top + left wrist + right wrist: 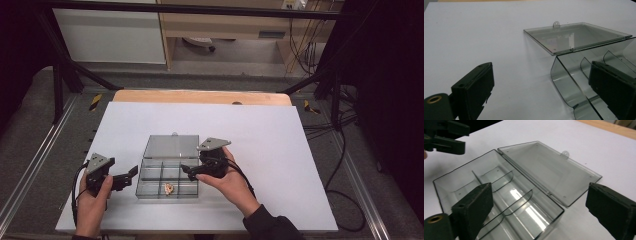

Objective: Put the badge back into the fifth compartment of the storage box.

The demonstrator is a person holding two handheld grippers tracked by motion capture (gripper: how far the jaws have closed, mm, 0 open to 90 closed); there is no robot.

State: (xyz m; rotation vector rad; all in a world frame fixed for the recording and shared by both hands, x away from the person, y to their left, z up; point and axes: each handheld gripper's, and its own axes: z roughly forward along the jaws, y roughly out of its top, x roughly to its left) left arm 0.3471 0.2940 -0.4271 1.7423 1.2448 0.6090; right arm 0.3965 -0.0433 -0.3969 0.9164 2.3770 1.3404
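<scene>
The clear smoky plastic compartment box (169, 172) sits centre-frame on the white desk (280, 150), lid (171, 146) already open flat; one small tan piece (168, 188) lies inside. Left tool (131, 175) and right tool (187, 171), both apart, hold nothing; filling likely remains.

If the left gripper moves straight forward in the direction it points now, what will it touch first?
Most likely the near left wall of the clear compartment box. The left gripper, open and empty, points at the box's left end, and in the left gripper view one finger already overlaps that wall. How far apart they are is unclear.
</scene>
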